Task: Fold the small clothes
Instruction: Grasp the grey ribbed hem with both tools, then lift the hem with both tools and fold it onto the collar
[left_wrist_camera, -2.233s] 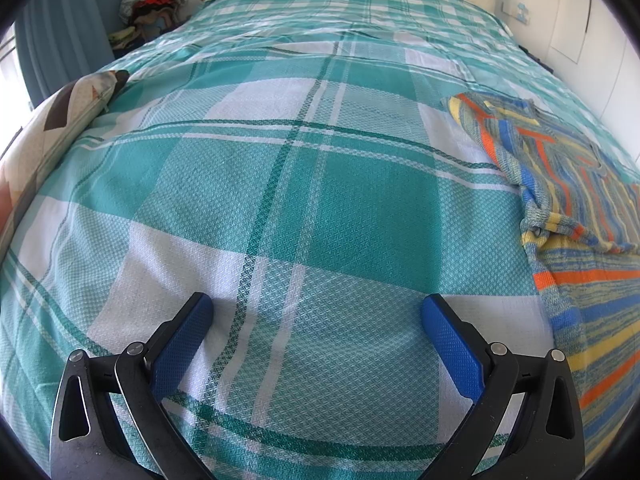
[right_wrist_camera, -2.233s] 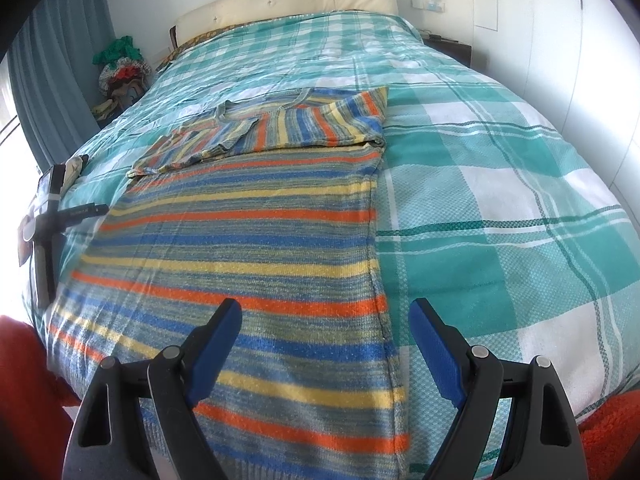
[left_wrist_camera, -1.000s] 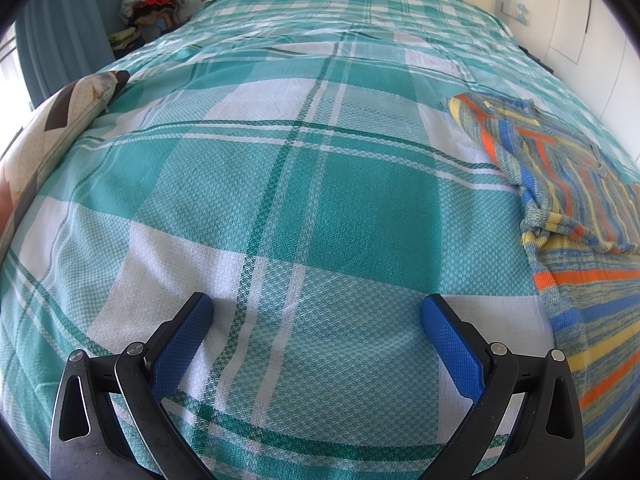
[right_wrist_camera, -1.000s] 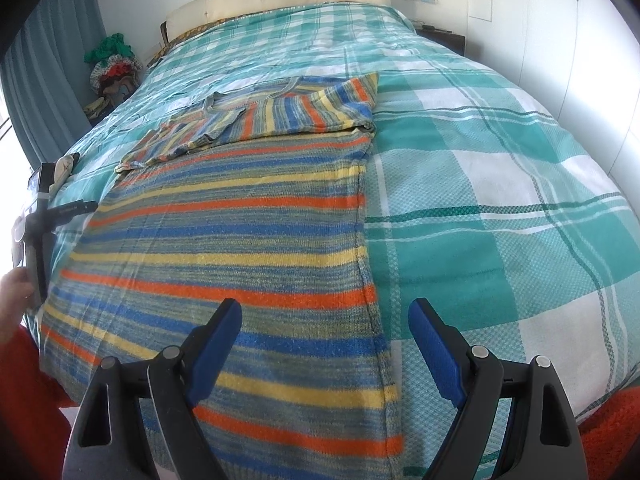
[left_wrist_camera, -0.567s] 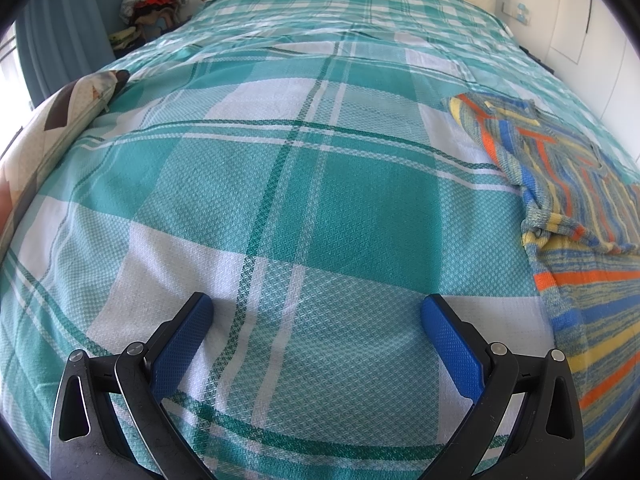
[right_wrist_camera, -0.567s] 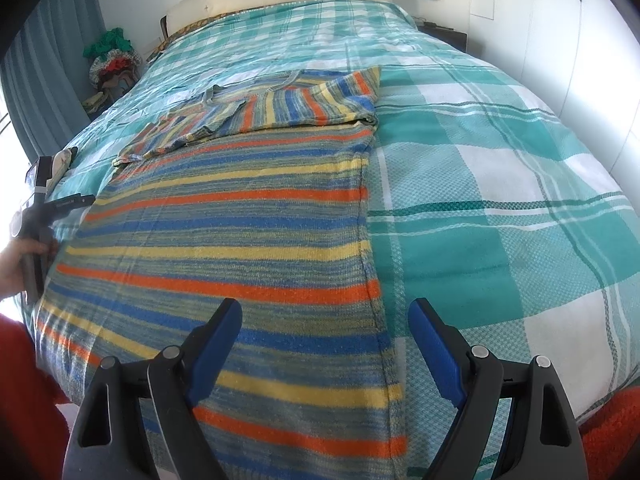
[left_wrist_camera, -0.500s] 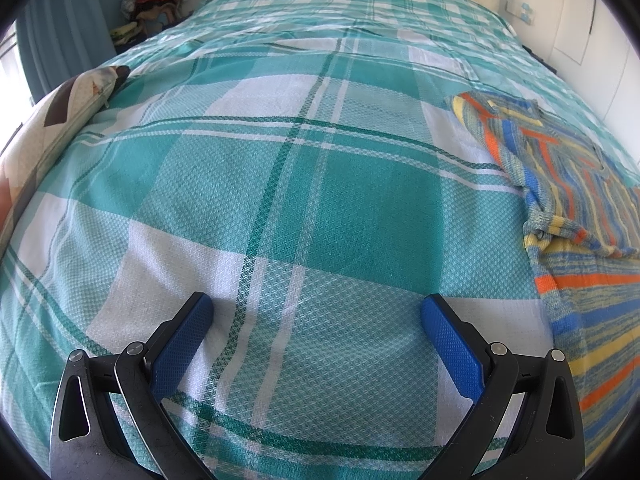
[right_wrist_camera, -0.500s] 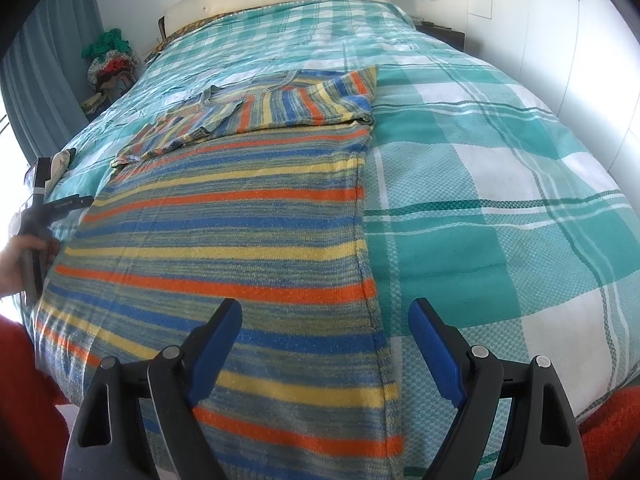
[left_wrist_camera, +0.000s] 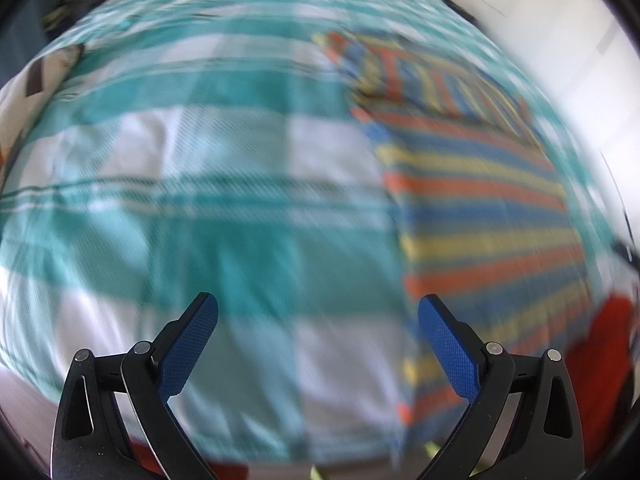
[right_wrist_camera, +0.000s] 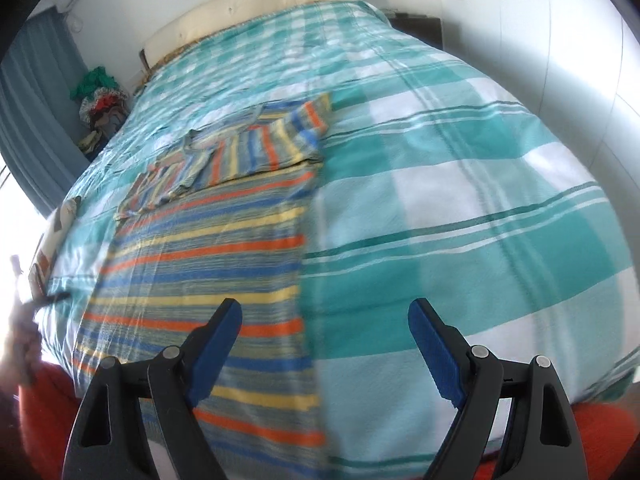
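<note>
A striped knit garment point(right_wrist_camera: 208, 264) in orange, blue and yellow lies flat on the bed, its far end folded over. In the blurred left wrist view the striped garment point(left_wrist_camera: 480, 200) fills the right half. My left gripper point(left_wrist_camera: 318, 312) hangs open above the bedspread, its right finger over the garment's left edge, nothing between the jaws. Open too, my right gripper point(right_wrist_camera: 325, 316) hovers above the garment's right edge near the foot of the bed, holding nothing. The left gripper point(right_wrist_camera: 44, 300) also shows faintly at the far left of the right wrist view.
A teal and white plaid bedspread point(right_wrist_camera: 460, 184) covers the bed. A cream headboard point(right_wrist_camera: 256, 0) stands at the far end, a pile of clothes point(right_wrist_camera: 100, 100) beside it at left. A patterned pillow point(left_wrist_camera: 36, 84) lies at the left edge. Red fabric point(right_wrist_camera: 600, 436) shows below the bed.
Both grippers rose and pulled back from the bed. The left one swung towards the garment, which now fills much more of its view. Both views are blurred by motion.
</note>
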`<state>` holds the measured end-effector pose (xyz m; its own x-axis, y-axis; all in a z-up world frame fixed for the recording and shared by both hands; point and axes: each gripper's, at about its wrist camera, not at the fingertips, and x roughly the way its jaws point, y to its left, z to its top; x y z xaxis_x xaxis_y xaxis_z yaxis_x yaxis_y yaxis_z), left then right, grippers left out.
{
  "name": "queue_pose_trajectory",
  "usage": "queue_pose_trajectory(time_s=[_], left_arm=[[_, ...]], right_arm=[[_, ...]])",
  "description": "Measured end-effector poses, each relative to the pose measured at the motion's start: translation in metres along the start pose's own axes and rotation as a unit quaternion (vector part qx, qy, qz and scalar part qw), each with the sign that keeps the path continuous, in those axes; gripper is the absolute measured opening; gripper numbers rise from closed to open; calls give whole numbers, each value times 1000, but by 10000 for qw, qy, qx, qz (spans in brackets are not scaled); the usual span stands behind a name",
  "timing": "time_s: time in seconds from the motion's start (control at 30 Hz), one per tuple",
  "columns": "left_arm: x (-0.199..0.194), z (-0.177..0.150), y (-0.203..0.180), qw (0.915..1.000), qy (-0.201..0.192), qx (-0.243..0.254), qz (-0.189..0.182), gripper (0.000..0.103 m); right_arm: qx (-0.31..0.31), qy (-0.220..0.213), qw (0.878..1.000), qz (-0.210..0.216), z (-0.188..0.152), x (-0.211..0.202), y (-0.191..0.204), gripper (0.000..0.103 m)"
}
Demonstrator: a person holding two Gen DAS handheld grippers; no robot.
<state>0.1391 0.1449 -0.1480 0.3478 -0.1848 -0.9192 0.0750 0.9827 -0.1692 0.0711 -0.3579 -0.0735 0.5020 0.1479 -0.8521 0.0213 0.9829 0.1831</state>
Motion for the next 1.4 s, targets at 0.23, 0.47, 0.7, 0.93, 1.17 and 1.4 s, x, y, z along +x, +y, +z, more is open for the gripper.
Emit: queue_pose_trajectory(time_s=[0.23,0.47,0.7,0.93,1.17,1.4], left_arm=[[20,-50,-55,9964,699,430,-201,77],[39,-55,-75,9934,1029,513,-54,50],[21,-37,-61,9895,1108,-118,-920,4],[-13,78,-31,9787,-1,-936,-1825,4],[45,204,-7,9809,-267,-1135,-1556,4],[107,264,13,9798,191,-1381,-1434,4]], right_arm=[[154,1509,9848,845,-34,8,-12,84],[-570,2496,9633,812,-66,52,34,54],[140,2486,9526,1747,-47,44,29,5],[855,1131,9624,2318,51,33,18,5],[1101,547,9656,2293,169,102,25,5],[1314,1042,9629,2116,237,184,19,5]])
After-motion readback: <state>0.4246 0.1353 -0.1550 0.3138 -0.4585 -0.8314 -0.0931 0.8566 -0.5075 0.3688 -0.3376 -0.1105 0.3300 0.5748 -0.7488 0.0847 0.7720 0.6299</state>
